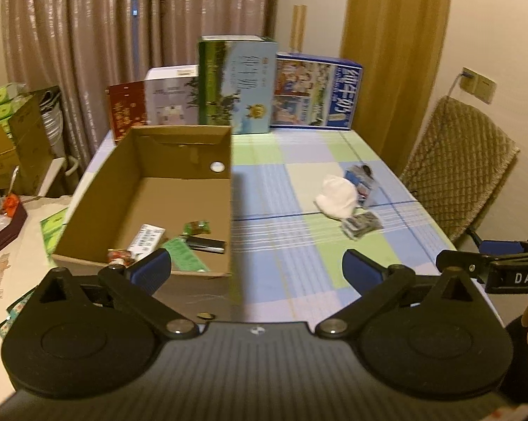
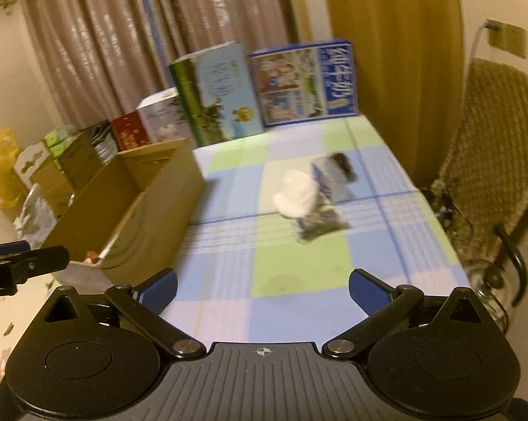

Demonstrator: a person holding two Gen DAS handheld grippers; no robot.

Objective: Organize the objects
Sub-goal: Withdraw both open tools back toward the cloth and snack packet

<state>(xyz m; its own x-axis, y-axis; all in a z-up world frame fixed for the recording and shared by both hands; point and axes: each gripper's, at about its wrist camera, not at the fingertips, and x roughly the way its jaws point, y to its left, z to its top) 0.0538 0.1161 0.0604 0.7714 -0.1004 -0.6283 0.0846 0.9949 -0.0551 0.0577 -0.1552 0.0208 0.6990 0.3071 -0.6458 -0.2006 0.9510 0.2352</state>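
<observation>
The cardboard box sits open on the left part of the table, which is covered with a blue, green and pale checked cloth. Inside it, near the front wall, I can see a few small things: a white packet with a barcode, a green wrapped sweet, a dark flat bar, a green slip and a small red packet. A round white spot shows on the box's far inner wall.

To the right of the box, well apart from it, a crumpled white wad lies on the cloth, touching a clear packet with blue print behind it. A dark printed packet lies just in front of the wad. In my right camera these three are blurred.

My left gripper hangs over the near edge of the table, its jaws spread wide with nothing between them; its left finger is in front of the box's near wall. My right gripper is spread just as wide and empty, over bare cloth, with the wad and packets ahead of it.

Upright printed cartons line the far end of the table before the curtains. A chair with a quilted cover stands on the right.
</observation>
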